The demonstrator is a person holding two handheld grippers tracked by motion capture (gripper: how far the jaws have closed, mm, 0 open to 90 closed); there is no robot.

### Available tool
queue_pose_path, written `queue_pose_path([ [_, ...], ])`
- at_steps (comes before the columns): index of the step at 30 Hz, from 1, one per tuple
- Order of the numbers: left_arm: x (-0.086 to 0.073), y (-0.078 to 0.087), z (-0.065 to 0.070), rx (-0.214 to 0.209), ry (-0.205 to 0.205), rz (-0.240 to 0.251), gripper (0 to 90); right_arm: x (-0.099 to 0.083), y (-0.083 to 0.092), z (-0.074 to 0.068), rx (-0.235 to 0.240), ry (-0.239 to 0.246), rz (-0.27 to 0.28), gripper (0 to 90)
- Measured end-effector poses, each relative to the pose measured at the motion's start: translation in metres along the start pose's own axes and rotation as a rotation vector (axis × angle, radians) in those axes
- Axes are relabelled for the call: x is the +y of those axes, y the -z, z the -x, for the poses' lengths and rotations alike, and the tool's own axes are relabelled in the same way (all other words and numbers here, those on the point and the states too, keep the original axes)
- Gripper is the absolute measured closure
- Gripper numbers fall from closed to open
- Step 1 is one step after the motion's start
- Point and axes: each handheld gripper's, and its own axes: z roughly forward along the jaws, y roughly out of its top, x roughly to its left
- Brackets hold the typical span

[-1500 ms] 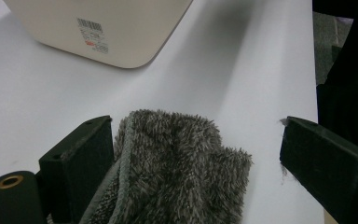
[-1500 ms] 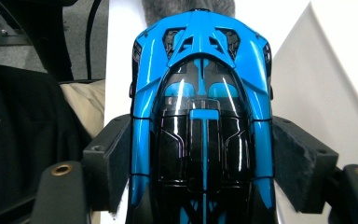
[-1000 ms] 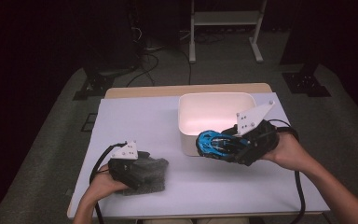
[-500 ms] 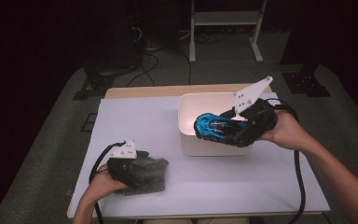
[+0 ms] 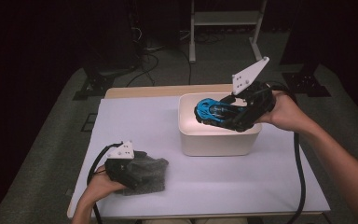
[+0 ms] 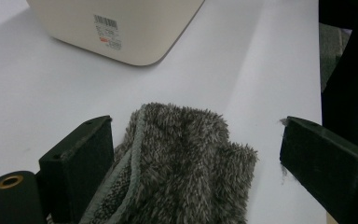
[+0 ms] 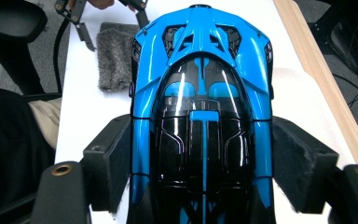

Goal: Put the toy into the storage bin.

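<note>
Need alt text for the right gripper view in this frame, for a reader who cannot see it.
A glossy blue and black toy car sits clamped between the right gripper's two black jaws, its body running up the middle of the picture. Beyond it lies a white table with a grey furry cloth on it, and the left gripper at the cloth.

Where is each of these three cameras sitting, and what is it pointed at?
High view: above the person's side, looking forward and down on the table; both forearms show.
Left gripper view: rides the left gripper, looking past the grey cloth toward the bin; its jaws show.
Right gripper view: rides the right gripper, looking along the blue toy car; its jaws show.
All three share the cloth.
</note>
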Motion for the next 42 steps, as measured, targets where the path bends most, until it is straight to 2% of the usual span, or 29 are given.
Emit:
queue_pose_path([
  [12,-0.001,0.000,0.001,0.005,0.004,0.003,9.3,0.007,0.000,0.027,0.004,-0.012,0.006,27.0],
  [20,0.000,-0.002,0.000,0.000,0.006,0.008,9.3,0.003,-0.009,0.042,0.016,-0.028,-0.005,27.0],
  [27,0.000,-0.002,-0.001,-0.001,0.005,0.011,9.3,0.000,-0.019,0.051,0.021,-0.046,-0.022,27.0],
  [42,-0.001,0.002,-0.001,0.009,-0.002,0.009,9.4,-0.007,-0.039,0.064,0.045,-0.052,-0.055,27.0],
])
